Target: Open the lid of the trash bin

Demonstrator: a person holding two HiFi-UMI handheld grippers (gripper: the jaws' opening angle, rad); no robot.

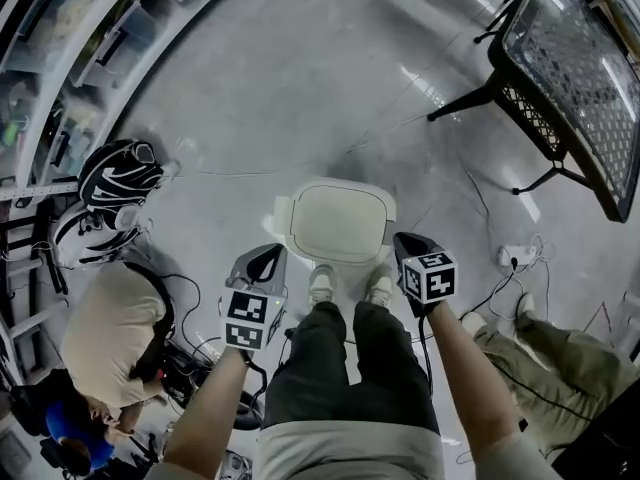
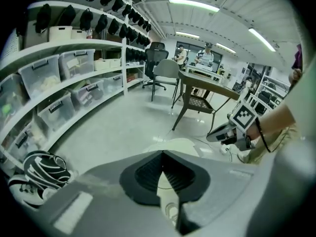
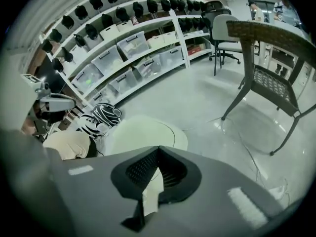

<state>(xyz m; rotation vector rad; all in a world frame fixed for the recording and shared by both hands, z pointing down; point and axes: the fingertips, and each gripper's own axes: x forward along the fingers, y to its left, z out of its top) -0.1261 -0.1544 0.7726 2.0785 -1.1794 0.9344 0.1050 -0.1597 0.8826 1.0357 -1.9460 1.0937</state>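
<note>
The trash bin stands on the floor just ahead of my feet, its pale rounded lid (image 1: 340,220) down and flat. My left gripper (image 1: 268,258) hovers at the lid's near left corner, jaws shut and empty. At the near right corner hangs my right gripper (image 1: 405,240), also shut with nothing held. In the left gripper view the lid (image 2: 177,143) lies beyond the closed tips (image 2: 162,153), and the right gripper (image 2: 223,132) shows across it. The right gripper view has the lid (image 3: 143,131) just past its closed tips (image 3: 158,149).
A wicker-topped table on black legs (image 1: 565,78) stands to the far right. Shelves with storage boxes (image 1: 60,38) curve along the left. A striped black-and-white bag (image 1: 115,180) and a crouching person (image 1: 105,338) are at left. Cables and a power strip (image 1: 515,256) lie at right.
</note>
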